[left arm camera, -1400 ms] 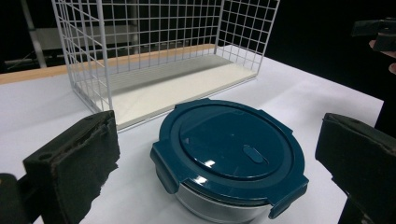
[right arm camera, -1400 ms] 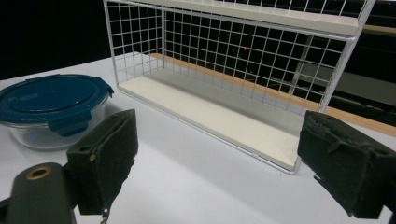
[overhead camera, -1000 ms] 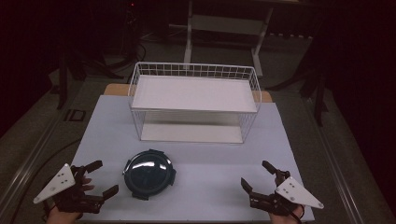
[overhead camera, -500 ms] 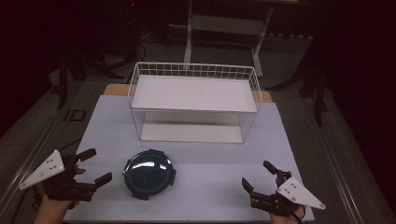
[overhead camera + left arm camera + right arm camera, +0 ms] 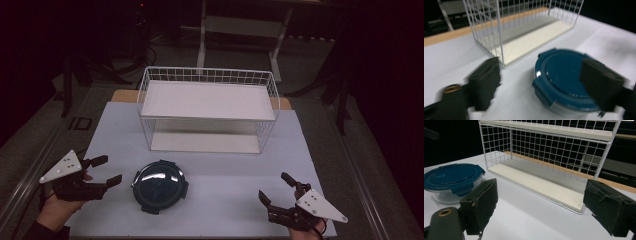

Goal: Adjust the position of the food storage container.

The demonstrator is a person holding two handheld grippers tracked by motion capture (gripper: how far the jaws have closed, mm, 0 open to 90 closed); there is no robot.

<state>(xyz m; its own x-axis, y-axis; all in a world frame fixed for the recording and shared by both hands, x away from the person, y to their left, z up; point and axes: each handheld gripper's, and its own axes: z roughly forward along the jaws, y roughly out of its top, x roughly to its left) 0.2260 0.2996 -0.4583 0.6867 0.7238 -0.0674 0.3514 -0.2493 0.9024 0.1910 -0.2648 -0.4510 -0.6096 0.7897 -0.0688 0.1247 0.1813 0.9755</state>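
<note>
- Your left gripper (image 5: pixel 104 171) has swung outward and turned toward the container (image 5: pixel 160 186), jaws just narrowing, nothing between them.
- Container sits just beyond those fingertips (image 5: pixel 486 82); right gripper (image 5: pixel 277 189) gapes empty, well apart.
- Likely glass: heavy, slick, breakable. Grip the lid's rim.

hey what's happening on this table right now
A person holds a gripper in each hand at a white table. The left gripper sits just left of a round container with a blue lid, its fingers pointed at the container and apart from it. Its jaws have just been closing partway, with nothing between them. The right gripper rests open at the table's near right corner. A white wire rack with two shelves stands behind, both shelves bare.
</note>
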